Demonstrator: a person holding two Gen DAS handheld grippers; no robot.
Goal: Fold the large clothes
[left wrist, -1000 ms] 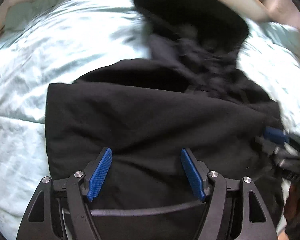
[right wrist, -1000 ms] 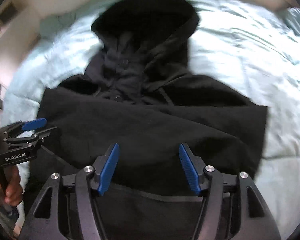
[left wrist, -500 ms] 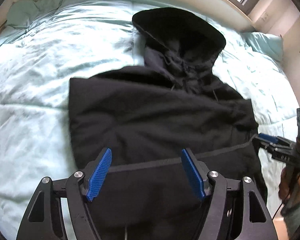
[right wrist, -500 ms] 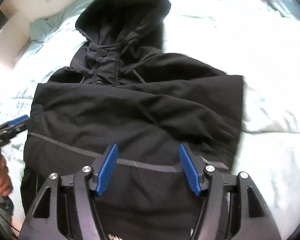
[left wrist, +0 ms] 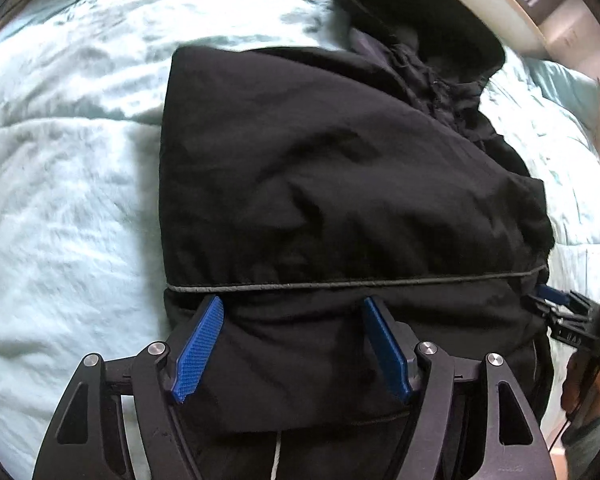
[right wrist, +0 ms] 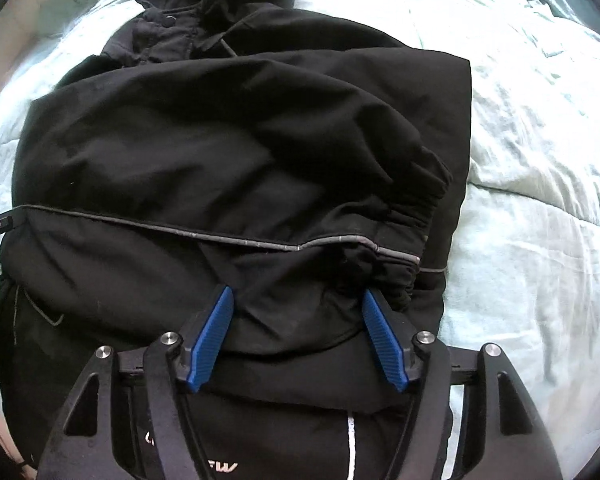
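A black hooded jacket point(left wrist: 340, 184) lies on the bed with its sleeves folded across the body and its hood point(left wrist: 416, 12) at the far end. A grey reflective stripe point(left wrist: 360, 282) runs across it. The jacket also fills the right wrist view point(right wrist: 228, 152). My left gripper point(left wrist: 292, 308) is open and empty, hovering over the jacket's lower part near its left side. My right gripper point(right wrist: 296, 300) is open and empty over the lower part near the right side, by a gathered sleeve cuff point(right wrist: 412, 216). The right gripper also shows at the left wrist view's right edge point(left wrist: 560, 312).
A pale green quilted bedspread point(left wrist: 68, 200) covers the bed around the jacket and shows in the right wrist view point(right wrist: 540, 160). A pillow point(left wrist: 572, 88) lies at the far right. A beige headboard or wall edge point(left wrist: 512, 4) runs behind the hood.
Both grippers have moved closer and lower over the jacket's lower part. The jacket looks larger in both views. Both stay open.
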